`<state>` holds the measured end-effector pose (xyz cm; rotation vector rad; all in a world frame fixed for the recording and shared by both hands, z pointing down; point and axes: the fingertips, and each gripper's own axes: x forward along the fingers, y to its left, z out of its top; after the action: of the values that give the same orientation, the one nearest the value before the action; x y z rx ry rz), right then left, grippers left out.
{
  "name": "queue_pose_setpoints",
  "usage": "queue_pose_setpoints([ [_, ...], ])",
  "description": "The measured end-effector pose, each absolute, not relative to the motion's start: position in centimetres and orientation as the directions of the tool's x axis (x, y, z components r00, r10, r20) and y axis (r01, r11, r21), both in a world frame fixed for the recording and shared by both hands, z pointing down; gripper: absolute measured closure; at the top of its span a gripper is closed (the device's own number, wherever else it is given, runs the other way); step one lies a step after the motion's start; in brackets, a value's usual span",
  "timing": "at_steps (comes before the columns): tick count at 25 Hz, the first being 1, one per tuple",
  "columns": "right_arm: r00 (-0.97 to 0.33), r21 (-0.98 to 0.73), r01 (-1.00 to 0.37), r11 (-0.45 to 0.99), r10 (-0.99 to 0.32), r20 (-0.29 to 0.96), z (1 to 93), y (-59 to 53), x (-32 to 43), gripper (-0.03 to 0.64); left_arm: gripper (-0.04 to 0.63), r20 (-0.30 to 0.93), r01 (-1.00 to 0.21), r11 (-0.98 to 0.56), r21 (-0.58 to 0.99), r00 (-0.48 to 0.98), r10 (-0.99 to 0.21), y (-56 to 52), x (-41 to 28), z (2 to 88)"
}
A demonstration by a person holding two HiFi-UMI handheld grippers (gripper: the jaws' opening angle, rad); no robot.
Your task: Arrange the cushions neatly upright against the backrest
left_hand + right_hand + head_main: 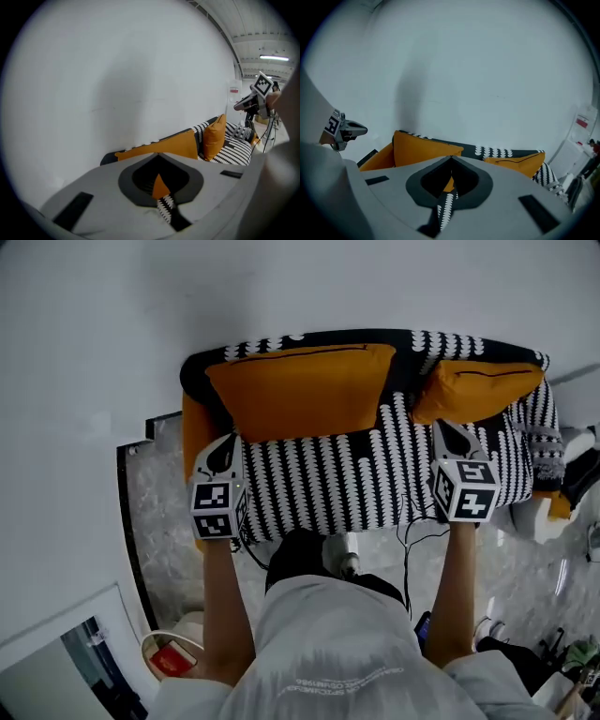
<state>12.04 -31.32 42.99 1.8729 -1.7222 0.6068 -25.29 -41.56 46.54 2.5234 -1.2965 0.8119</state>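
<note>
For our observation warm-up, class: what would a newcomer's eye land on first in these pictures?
Two orange cushions leaning on the backrest of the black-and-white sofa: the large cushion at head-view left, the small cushion at right. Nearer the person, the left gripper and right gripper hang over the sofa's front, jaws shut and empty.

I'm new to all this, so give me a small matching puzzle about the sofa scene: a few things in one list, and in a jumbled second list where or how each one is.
Things:
1. larger orange cushion
2. smaller orange cushion
3. sofa seat
4. left gripper

Descriptions:
A. black-and-white pattern
B. jaws shut, nothing held
C. against the backrest, at the head view's right
D. against the backrest, at the head view's left

Pairs: 1-D, 2-C, 3-A, 4-B
</note>
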Motion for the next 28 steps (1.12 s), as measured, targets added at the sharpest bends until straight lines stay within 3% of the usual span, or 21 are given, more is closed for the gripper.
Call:
queue_pose_setpoints([
  [14, 0.010, 0.108, -0.993, 0.046, -0.884, 0.467, 31.6, -12.6, 10.6, 0.614, 0.578, 0.350, -0.787, -0.590, -0.179, 0.510, -0.786, -21.6, -23.5, 33.4],
  [28, -0.106, 0.159, -0.972, 0.174, -0.926, 0.363, 26.4, 0.4, 3.6, 0.614, 0.578, 0.249, -0.766, -0.584, -0.268, 0.531, -0.810, -5.4, -23.8, 27.9],
])
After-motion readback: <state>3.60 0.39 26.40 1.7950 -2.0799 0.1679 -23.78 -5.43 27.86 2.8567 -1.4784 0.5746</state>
